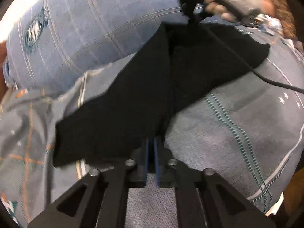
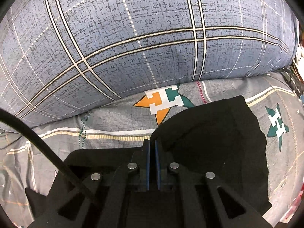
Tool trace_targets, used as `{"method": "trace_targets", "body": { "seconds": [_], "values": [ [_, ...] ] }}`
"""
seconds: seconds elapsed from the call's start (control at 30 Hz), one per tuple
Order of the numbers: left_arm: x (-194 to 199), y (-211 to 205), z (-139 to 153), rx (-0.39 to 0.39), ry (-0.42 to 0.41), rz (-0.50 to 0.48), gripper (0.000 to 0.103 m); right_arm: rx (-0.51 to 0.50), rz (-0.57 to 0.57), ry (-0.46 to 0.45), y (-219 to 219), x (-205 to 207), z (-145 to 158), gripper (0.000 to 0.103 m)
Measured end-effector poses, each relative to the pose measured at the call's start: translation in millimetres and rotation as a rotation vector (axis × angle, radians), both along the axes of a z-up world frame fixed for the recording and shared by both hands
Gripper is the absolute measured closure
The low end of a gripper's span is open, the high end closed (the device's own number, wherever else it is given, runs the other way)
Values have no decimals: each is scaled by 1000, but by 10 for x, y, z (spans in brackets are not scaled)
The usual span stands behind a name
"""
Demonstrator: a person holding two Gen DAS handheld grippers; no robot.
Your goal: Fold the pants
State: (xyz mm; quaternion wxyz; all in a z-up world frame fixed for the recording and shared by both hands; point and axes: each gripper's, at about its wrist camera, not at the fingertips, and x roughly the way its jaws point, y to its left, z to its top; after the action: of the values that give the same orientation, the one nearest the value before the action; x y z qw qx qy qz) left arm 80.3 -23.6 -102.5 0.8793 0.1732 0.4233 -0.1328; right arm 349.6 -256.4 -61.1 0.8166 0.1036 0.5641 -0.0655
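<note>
The black pants [image 1: 152, 87] lie on a grey patterned bedsheet [image 1: 237, 133], stretched between my two grippers. My left gripper [image 1: 151, 142] is shut on the near end of the pants. In the left wrist view, the right gripper [image 1: 190, 17], held by a gloved hand, pinches the far end of the pants. In the right wrist view, my right gripper [image 2: 152, 144] is shut on the black pants [image 2: 218, 142], which bunch to the right of the fingers.
A large blue plaid pillow [image 2: 142, 38] lies just beyond the pants and also shows in the left wrist view [image 1: 85, 34]. A black cable [image 1: 266, 77] crosses the pants and sheet. The cable [image 2: 38, 142] also crosses the left of the right wrist view.
</note>
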Motion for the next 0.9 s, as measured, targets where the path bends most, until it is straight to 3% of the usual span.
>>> {"method": "trace_targets", "body": {
  "seconds": [0.07,0.37,0.7,0.77,0.9],
  "values": [
    [2,143,103,-69,9,18,99,11,4,-17,4,-34,43,98],
    [280,720,576,-172,-40,139,99,97,2,-113,-104,-173,357,98],
    [982,1264,982,-63,-193,242,99,218,12,-224,-203,-775,835,98],
    [1014,1346,968,-25,-212,250,99,243,22,-233,-199,-987,824,98],
    [923,1491,754,-21,-176,251,99,306,33,-216,-192,-1441,613,98]
  ]
}}
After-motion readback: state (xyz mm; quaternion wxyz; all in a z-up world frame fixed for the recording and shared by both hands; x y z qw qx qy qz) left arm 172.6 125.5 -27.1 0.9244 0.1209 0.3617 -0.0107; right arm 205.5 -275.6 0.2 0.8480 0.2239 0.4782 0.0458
